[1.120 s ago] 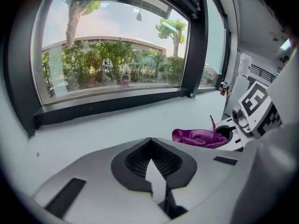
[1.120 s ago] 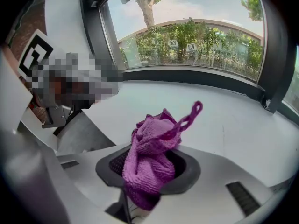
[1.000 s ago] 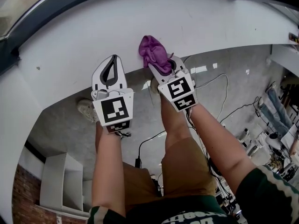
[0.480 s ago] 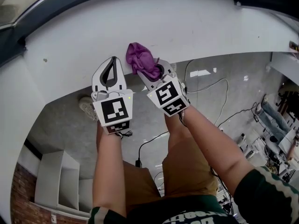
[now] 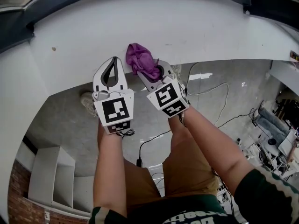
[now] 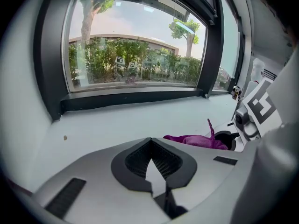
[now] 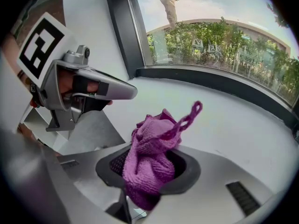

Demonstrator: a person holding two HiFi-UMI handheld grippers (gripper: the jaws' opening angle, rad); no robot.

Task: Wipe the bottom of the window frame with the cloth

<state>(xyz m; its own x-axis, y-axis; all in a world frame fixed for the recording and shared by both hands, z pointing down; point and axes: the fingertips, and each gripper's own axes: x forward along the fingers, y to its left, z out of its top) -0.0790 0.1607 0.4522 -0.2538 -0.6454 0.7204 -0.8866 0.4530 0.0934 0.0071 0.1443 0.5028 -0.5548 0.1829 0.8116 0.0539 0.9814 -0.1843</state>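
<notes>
Cloth (image 7: 150,164), purple and bunched, sits pinched between the 2 jaws of my right gripper (image 5: 150,73), over the white sill (image 5: 196,27) below the dark window frame (image 6: 135,98). Whether it touches the sill I cannot quite tell. Since 1 second ago it has slid left, nearer my left gripper (image 5: 112,62), whose jaws are pressed together on nothing, just beside it.
</notes>
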